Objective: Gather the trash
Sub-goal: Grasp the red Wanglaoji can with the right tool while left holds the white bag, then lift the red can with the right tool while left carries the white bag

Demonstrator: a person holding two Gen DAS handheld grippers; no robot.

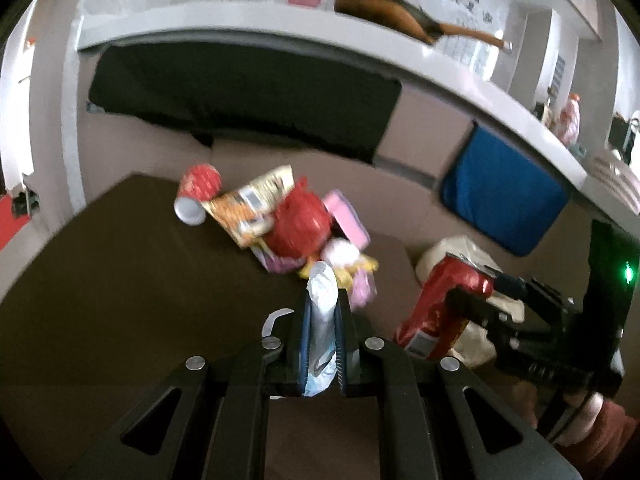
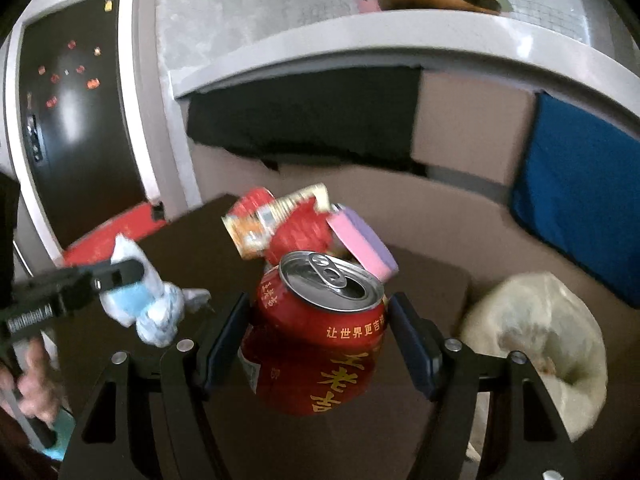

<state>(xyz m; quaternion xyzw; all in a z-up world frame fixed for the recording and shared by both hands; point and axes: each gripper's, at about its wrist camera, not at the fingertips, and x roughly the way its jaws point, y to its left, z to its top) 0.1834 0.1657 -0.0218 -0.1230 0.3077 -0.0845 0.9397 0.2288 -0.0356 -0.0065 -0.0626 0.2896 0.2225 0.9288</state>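
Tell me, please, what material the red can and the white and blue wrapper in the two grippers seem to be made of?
Red can: probably thin metal with a glossy printed coat; its bare silver top has a pull tab, and the red side mirrors light.
White and blue wrapper: seemingly thin plastic film, slightly shiny; it is crumpled and pressed flat between the pads of the left gripper.
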